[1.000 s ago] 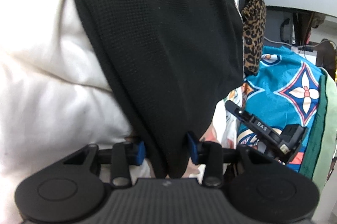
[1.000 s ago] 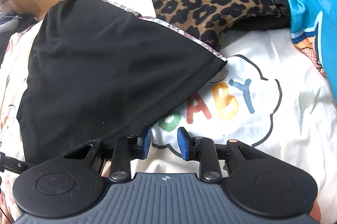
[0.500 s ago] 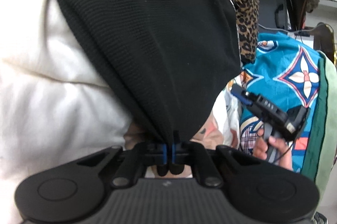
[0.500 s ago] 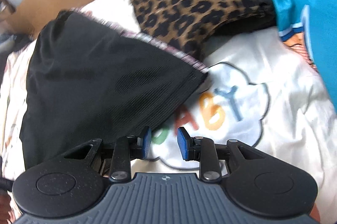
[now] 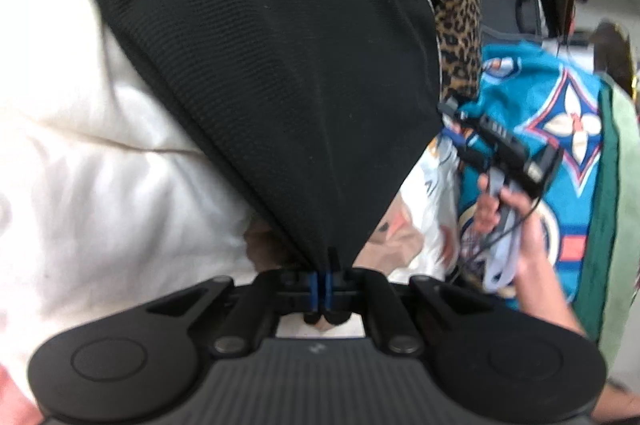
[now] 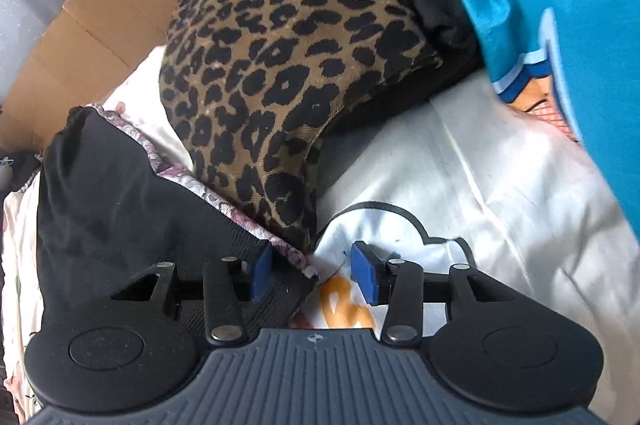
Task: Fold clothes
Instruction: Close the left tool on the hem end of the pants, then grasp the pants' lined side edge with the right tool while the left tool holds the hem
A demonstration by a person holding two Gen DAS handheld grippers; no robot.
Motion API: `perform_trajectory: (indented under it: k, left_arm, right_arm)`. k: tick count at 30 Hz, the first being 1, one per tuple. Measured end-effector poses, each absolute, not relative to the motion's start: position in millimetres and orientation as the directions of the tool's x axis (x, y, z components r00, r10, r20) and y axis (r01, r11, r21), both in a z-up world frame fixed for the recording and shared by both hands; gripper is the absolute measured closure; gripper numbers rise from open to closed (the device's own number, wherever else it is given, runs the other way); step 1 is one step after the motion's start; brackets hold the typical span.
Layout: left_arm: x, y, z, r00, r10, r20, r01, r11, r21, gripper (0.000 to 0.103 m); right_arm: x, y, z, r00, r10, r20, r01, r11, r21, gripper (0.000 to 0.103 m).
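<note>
A black knit garment (image 5: pixel 280 65) lies spread on a white quilt (image 5: pixel 80 165). My left gripper (image 5: pixel 320 283) is shut on the garment's near corner, which bunches into the blue pads. In the right wrist view the same black garment (image 6: pixel 120 201) shows a floral lining along its edge, and its other corner (image 6: pixel 296 273) lies between the pads of my right gripper (image 6: pixel 312 275). The right jaws are opening and the pads do not press on the cloth. In the left wrist view a hand holds the right gripper (image 5: pixel 452 113) at the garment's far corner.
A folded leopard-print piece (image 6: pixel 288 65) sits just beyond the black garment. A teal patterned cloth (image 6: pixel 560 5) lies at the right, and cardboard (image 6: pixel 92 37) stands at the back left. The quilt bears a cloud print with coloured letters (image 6: pixel 400 237).
My left gripper closed on the black garment's near corner. My right gripper slid up along the garment's edge to its far corner and widened its jaws.
</note>
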State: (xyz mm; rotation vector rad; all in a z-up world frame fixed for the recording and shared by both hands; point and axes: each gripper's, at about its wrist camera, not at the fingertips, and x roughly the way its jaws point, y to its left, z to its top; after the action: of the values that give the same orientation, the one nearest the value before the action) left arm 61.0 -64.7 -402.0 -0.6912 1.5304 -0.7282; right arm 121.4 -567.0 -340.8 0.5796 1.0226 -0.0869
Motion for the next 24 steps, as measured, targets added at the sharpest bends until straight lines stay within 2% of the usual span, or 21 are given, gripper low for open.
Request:
perform_trajectory:
  k: [8,12,24]
  left_arm:
    - [61.1,-56.8,-392.7,-0.085,-0.792,-0.605,-0.004,0.608,-0.794,0.099]
    - [59.1,-53.1,-392.9,-0.089,-0.793,-0.603,-0.004,0.605,-0.796,0.100]
    - [64.7,-46.5,-382.1,-0.120,-0.783,-0.611,0.031,0.612,-0.790,0.100]
  right_arm:
    - [137.3,-567.1,-338.9,0.510,0.296,-0.807,0.249,0.848,0.468,0.052]
    - [147.1,-560.2,-343.3,0.464,0.306,-0.831,0.200,0.878,0.435,0.052]
    - [153.5,-521.7,-345.8,0.349,0.355,-0.867,0.011,0.924,0.383,0.064]
